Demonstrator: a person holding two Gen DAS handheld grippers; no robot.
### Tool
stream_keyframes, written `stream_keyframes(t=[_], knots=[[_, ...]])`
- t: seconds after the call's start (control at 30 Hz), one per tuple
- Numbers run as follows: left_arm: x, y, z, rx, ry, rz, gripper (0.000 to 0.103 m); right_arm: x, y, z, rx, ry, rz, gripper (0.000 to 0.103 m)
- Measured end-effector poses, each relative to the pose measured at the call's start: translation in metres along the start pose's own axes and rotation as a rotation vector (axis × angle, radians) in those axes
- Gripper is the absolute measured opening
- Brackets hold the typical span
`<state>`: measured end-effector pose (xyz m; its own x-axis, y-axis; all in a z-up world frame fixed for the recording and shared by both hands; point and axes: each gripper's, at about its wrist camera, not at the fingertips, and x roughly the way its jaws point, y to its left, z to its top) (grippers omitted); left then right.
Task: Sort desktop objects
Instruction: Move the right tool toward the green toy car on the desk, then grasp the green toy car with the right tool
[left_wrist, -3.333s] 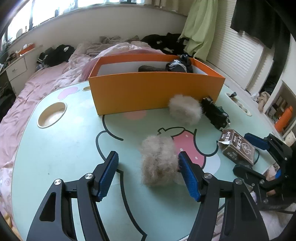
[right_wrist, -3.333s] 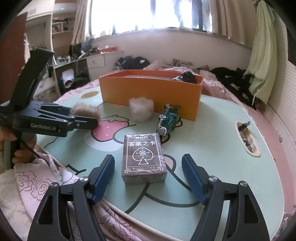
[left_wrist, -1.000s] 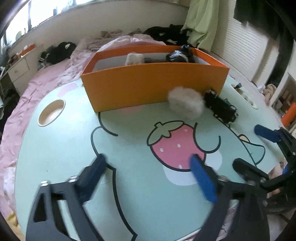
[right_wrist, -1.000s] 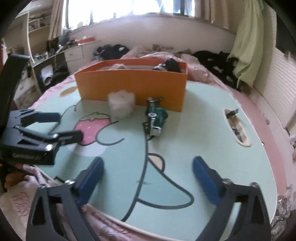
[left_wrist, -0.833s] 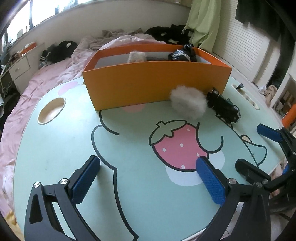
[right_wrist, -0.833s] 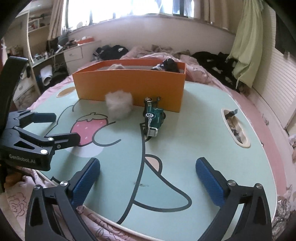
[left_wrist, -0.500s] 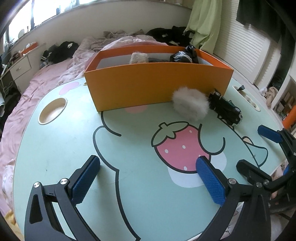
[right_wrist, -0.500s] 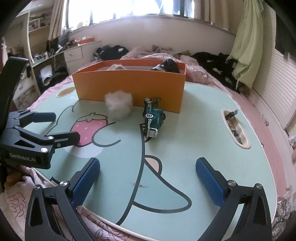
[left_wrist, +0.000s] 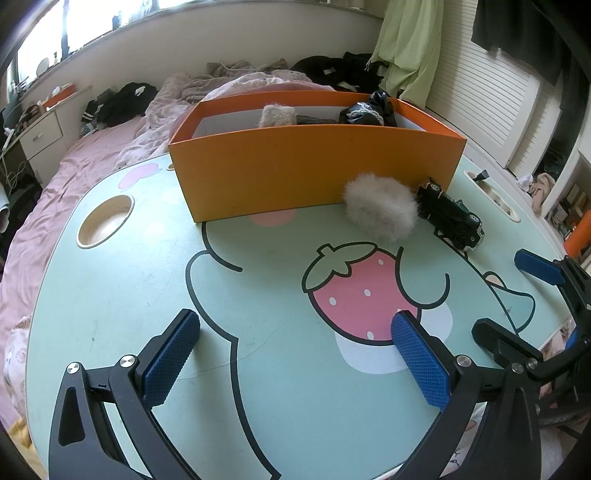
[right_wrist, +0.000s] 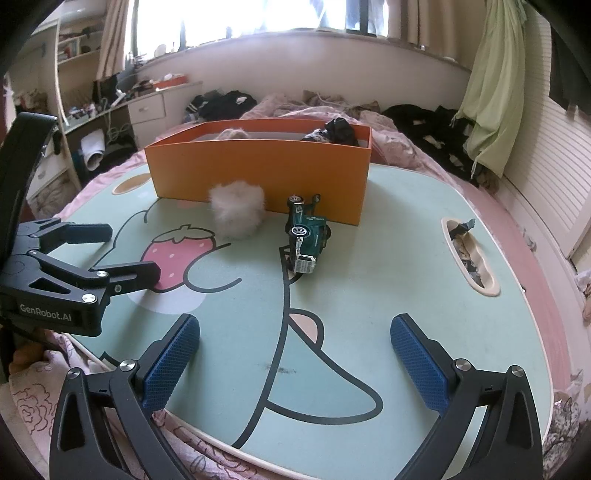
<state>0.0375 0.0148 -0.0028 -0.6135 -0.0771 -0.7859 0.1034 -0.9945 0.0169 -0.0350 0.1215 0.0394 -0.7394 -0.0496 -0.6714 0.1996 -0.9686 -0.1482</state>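
Observation:
An orange box (left_wrist: 317, 166) stands at the far side of the mint table (left_wrist: 258, 369); it also shows in the right wrist view (right_wrist: 258, 173). Inside it lie a tan fluffy ball (left_wrist: 277, 115) and a dark cloth bundle (left_wrist: 369, 110). A white fluffy ball (left_wrist: 380, 212) (right_wrist: 238, 214) rests against the box front. A dark green toy car (left_wrist: 452, 219) (right_wrist: 306, 234) stands beside it. My left gripper (left_wrist: 295, 354) is open and empty over the table's near edge; it also shows in the right wrist view (right_wrist: 107, 254). My right gripper (right_wrist: 295, 358) is open and empty; it also shows in the left wrist view (left_wrist: 513, 295).
A round cup recess (left_wrist: 105, 221) sits at the table's left, an oblong slot (right_wrist: 469, 254) with scraps at its right. The table stands on a bed with pink bedding (left_wrist: 22, 236). Clothes lie behind the box.
The tan fluffy ball and the card box have left the table since the earliest frames; the tan ball now lies in the orange box. Both grippers have drawn back, open and empty.

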Motion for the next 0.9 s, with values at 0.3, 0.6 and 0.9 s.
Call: stream_keyframes(t=[0.3,0.6,0.9], knots=[[-0.001,-0.001,0.001,-0.001,-0.001,0.001,0.103,0.001,0.004,0.000,-0.002,-0.001,0.002,0.103],[-0.001,-0.001,0.001,-0.001,-0.001,0.001,0.103,0.001,0.001,-0.001,-0.003,-0.021,0.044,0.103],[-0.001,-0.001,0.000,-0.001,-0.002,0.001,0.103,-0.003,-0.017,0.023,0.065,-0.058,0.084,0.086]])
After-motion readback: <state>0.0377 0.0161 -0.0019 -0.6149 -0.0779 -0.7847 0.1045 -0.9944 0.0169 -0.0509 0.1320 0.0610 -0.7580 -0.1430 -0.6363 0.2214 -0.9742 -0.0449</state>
